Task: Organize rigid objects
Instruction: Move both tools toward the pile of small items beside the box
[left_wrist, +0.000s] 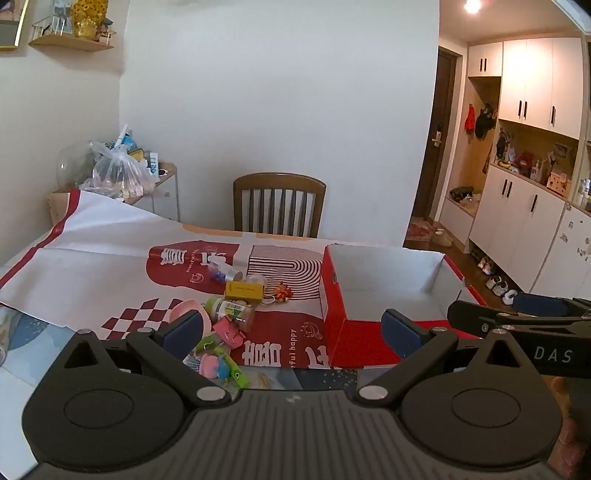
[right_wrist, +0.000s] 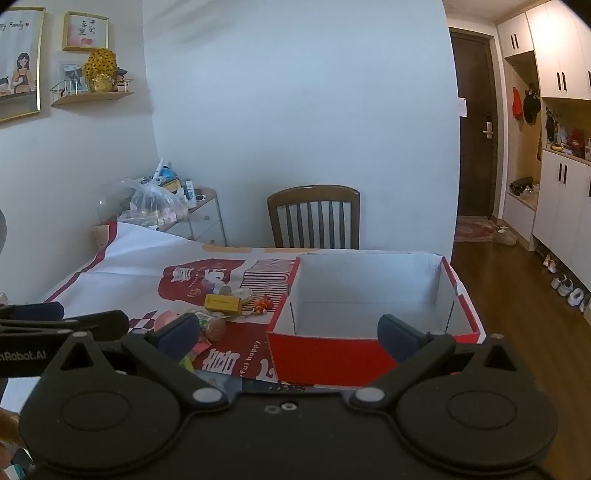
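Both tools are held wide open with nothing gripped: the left tool (left_wrist: 291, 330) is poised above the near edge of the worktop (left_wrist: 110, 240), the right tool (right_wrist: 290, 332) over the near wall of the red box (right_wrist: 332, 354). Between the left tool's fingers a heap of small items is seen: a pink clip (left_wrist: 229, 330), a clear jar (left_wrist: 232, 310) lying on its side, a yellow box (left_wrist: 245, 290) beyond it, and an orange keyring charm (left_wrist: 282, 291) just beside the red box. The red box is set at the right of the printed cloth, its white inside bare. A wooden chair (left_wrist: 279, 203) is tucked in at the far edge
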